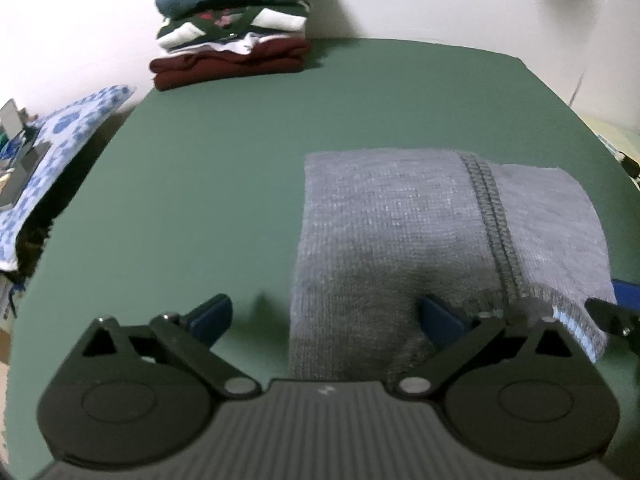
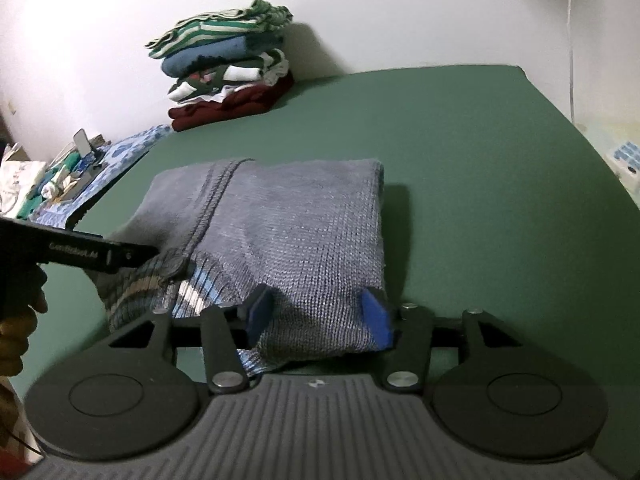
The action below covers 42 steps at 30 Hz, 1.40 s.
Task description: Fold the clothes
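The left gripper is spread wide, its right finger over the folded grey knitted sweater on the green table. The right gripper straddles the sweater's near edge, jaws apart. Far beyond the fingers stands a stack of folded clothes.

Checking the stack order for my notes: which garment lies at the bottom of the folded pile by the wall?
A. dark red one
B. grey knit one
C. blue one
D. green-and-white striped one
A: the dark red garment lies under the pile, directly on the green surface.
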### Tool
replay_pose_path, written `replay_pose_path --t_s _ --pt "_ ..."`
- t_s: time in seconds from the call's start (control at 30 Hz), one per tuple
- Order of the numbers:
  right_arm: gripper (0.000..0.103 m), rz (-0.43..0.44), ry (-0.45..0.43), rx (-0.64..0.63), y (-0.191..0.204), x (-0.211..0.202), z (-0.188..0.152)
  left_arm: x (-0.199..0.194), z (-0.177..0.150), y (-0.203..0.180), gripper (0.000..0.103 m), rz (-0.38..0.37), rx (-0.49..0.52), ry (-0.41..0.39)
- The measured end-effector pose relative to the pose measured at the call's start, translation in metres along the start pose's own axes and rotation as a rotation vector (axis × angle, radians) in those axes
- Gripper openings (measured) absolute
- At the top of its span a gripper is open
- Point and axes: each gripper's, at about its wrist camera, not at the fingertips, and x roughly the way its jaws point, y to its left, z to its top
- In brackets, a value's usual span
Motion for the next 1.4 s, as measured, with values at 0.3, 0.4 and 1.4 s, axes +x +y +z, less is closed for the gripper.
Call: replay_pose_path --t_s 0.3,0.4,1.4 --pt "0.086 0.000 0.023 0.003 -0.009 0.006 0.003 -0.001 -0.001 -0.002 0.102 0.040 -0.040 -0.001" --pt "0.084 0.020 0.050 0.070 -0.017 0.010 0.006 0.000 0.000 -0.001 0.102 0.036 -0.035 0.001" --pt "0.034 -0.063 0.019 -0.036 0.033 0.011 0.028 0.012 0.008 0.016 0.102 -0.119 0.040 0.021"
